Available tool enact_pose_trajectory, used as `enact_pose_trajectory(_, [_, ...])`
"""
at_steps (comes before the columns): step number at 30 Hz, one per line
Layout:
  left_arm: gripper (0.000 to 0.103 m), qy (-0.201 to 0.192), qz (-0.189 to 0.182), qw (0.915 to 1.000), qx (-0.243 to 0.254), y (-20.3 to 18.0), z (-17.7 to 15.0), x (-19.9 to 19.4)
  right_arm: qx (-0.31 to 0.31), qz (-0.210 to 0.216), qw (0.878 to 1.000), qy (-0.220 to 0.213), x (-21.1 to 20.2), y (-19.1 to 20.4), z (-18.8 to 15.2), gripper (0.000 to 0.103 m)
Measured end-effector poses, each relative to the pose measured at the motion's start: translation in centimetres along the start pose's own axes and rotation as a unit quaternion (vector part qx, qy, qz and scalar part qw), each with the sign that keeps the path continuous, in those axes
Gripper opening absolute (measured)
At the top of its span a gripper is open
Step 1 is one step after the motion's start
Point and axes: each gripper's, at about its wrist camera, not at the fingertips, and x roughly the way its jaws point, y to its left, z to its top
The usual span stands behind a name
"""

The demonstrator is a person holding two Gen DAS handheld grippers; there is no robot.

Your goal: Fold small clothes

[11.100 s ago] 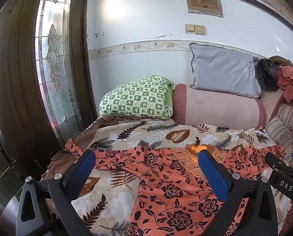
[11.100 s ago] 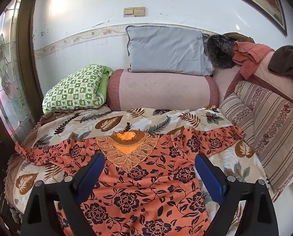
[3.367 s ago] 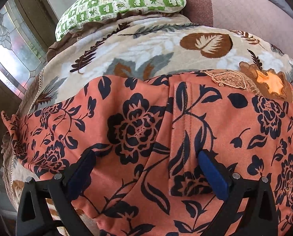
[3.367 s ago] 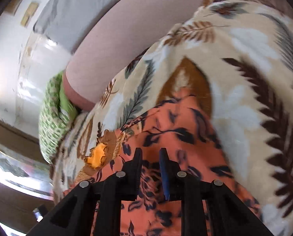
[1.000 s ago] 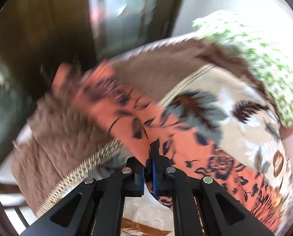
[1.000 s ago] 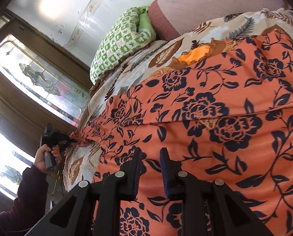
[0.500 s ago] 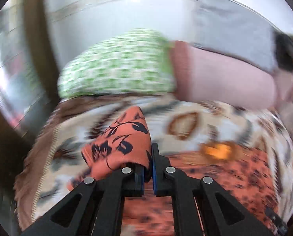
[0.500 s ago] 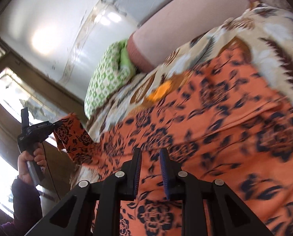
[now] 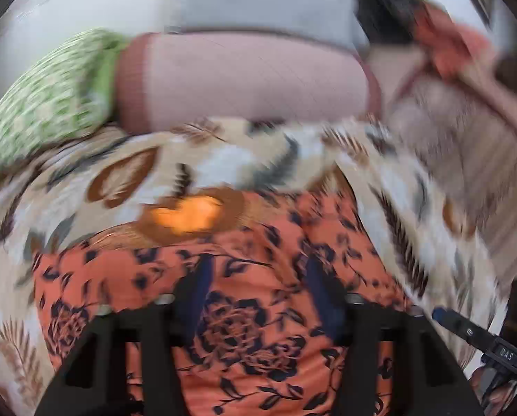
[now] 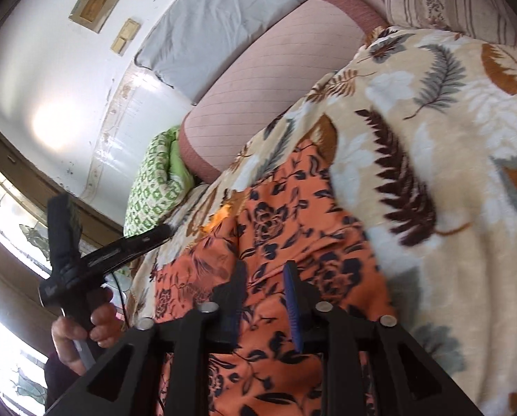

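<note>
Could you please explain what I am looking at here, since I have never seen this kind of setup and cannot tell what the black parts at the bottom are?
No robot is involved: a person holds a two-finger gripper in each hand, each with a fisheye camera looking along its fingers. The black parts are those fingers.

The blurred picture is from the left gripper, the sharper one from the right gripper. The right view also shows the person's left hand holding the other tool.

An orange floral garment lies on a leaf-print blanket, with a pink bolster, a grey pillow and a green checked pillow behind it.

Both grippers are open above the garment; neither holds anything.
</note>
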Motion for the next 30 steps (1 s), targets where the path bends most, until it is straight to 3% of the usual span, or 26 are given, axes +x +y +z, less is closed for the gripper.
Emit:
enact_pose_trajectory(1, [0.071,-0.017,-0.004,0.9996,-0.023,1.5,-0.5,-0.9,0.004,-0.003,1.000,-0.001,0.0,-0.2,0.1,0.080])
enact_pose_trajectory(2, [0.072,-0.035,-0.010,0.9982,-0.047,3.2,-1.0,-1.9,0.011,-0.004,1.000,-0.010,-0.1,-0.3,0.1,0.083])
enact_pose_trajectory(4, [0.074,-0.054,0.009,0.9946,-0.089,7.2,-1.9,-2.2,0.009,0.002,1.000,-0.016,0.5,0.1,0.2,0.083])
enact_pose_trajectory(5, [0.074,-0.051,0.037,0.9924,-0.105,9.0,-2.6,-2.2,-0.002,-0.005,1.000,-0.003,1.4,0.9,0.4,0.083])
enact_pose_trajectory(7, [0.074,-0.033,0.089,0.9865,-0.133,12.1,-3.9,-1.3,-0.030,-0.018,0.999,0.017,3.0,2.5,0.5,0.083])
enact_pose_trajectory(10, [0.074,0.003,0.136,0.9735,-0.184,16.7,-6.0,0.0,-0.062,-0.007,0.995,0.073,7.1,5.3,1.0,0.083])
enact_pose_trajectory(12, [0.073,0.041,0.176,0.9613,-0.208,18.9,-7.1,0.7,-0.026,0.025,0.994,0.106,10.0,5.9,1.3,0.082])
enact_pose_trajectory(14, [0.073,0.059,0.186,0.9553,-0.222,20.4,-7.7,1.3,0.017,0.053,0.990,0.133,12.5,6.4,1.1,0.081])
enact_pose_trajectory(16, [0.073,0.062,0.195,0.9543,-0.218,20.7,-7.8,1.6,-0.002,0.030,0.992,0.126,13.4,7.9,0.2,0.081])
enact_pose_trajectory(19, [0.073,0.075,0.204,0.9540,-0.206,20.5,-7.5,2.4,-0.098,-0.022,0.988,0.115,14.1,11.2,-1.6,0.079])
enact_pose_trajectory(26, [0.073,0.086,0.198,0.9593,-0.182,19.8,-7.7,3.0,-0.270,-0.111,0.947,0.132,19.2,17.9,-5.0,0.077])
enact_pose_trajectory(30, [0.073,0.091,0.195,0.9606,-0.177,20.1,-7.7,3.2,-0.291,-0.181,0.922,0.179,24.3,17.2,-6.3,0.077])
